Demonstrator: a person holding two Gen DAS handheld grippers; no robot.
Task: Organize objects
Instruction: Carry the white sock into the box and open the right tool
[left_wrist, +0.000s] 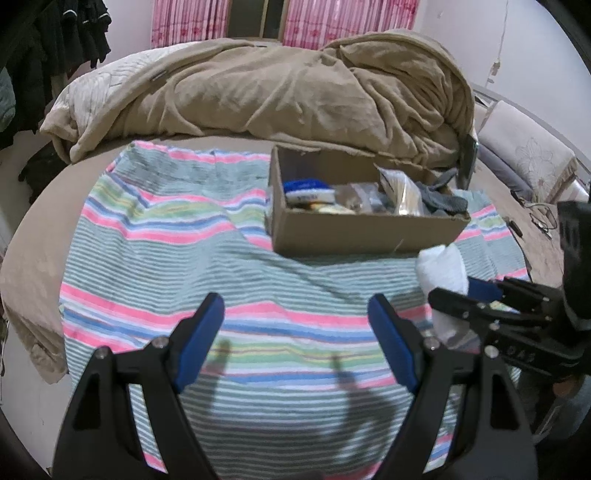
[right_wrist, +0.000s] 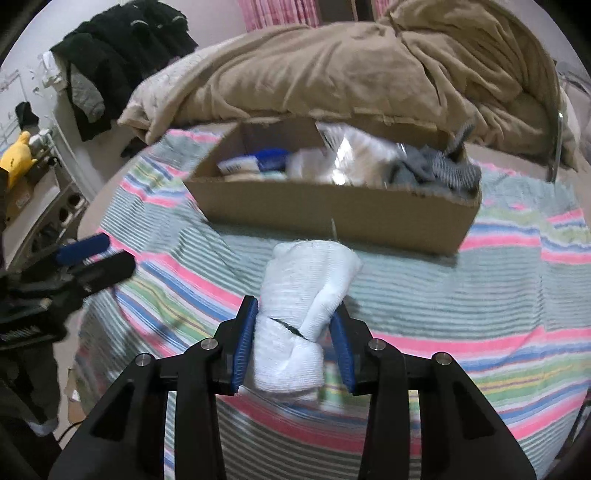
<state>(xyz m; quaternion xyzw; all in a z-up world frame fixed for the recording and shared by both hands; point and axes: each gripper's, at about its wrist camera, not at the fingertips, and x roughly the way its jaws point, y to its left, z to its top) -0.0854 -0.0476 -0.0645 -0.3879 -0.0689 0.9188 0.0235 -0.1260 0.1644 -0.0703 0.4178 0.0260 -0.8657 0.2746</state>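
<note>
The right gripper (right_wrist: 293, 341) is clamping a rolled white sock (right_wrist: 306, 295) at frame centre, just below the cardboard box (right_wrist: 332, 218), while the left gripper (left_wrist: 295, 332), fingers spread apart, is hovering over the striped towel (left_wrist: 166, 258).

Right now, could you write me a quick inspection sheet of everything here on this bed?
Surface: striped towel spread on the bed.
Job's things: white rolled cloth; open cardboard box holding socks and packets.
Clutter: rumpled brown blanket behind the box.
Grippers: right tool shut on the white rolled cloth; left tool open, holding nothing.
Cables: dark cords on the bed's right edge.
Surroundings: pink curtains, hanging dark clothes, yellow plush toy.
</note>
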